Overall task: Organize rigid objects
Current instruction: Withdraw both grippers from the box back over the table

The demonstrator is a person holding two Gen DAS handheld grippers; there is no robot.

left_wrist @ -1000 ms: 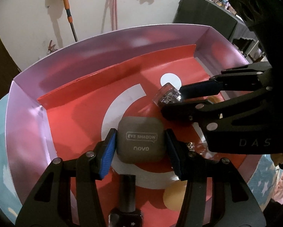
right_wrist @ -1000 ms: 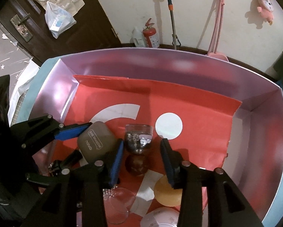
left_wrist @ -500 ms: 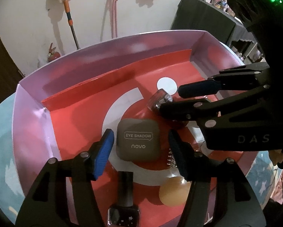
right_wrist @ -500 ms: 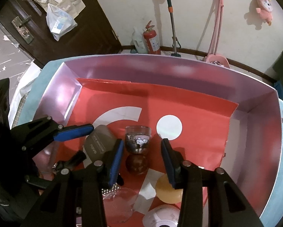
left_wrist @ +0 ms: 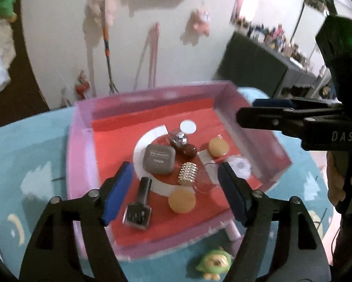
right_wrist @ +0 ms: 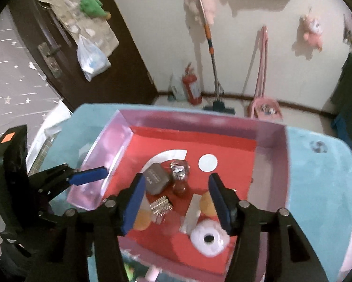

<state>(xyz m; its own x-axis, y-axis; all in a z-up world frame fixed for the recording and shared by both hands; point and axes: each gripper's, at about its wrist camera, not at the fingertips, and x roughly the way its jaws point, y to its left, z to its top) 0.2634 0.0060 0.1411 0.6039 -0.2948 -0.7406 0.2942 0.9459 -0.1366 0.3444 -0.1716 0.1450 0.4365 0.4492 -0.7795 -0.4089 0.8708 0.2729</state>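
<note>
A pink-walled box [left_wrist: 82, 145] [right_wrist: 270, 164] with a red floor holds several small items. Among them are a grey eye shadow case [left_wrist: 158, 159] [right_wrist: 156, 178], a glittery little bottle [left_wrist: 179, 138] [right_wrist: 179, 171], a gold spiky piece [left_wrist: 187, 173], a dark nail polish bottle [left_wrist: 138, 205] and two orange discs [left_wrist: 182, 199]. My left gripper [left_wrist: 174, 191] hangs above the box, jaws opening, with nothing held. My right gripper [right_wrist: 176, 203] also hovers above it, jaws opening and empty. Each gripper shows at the side of the other's view.
The box sits on a teal cloth [left_wrist: 34, 145]. A small green toy [left_wrist: 213, 262] and a pale tube [left_wrist: 232, 231] lie by the near wall. A white round item [right_wrist: 207, 237] rests in the box's near corner. A person's hand [left_wrist: 333, 178] holds the right gripper.
Both grippers have lifted up and back out of the box and their jaws have widened. The eye shadow case and the glittery bottle stay on the red floor.
</note>
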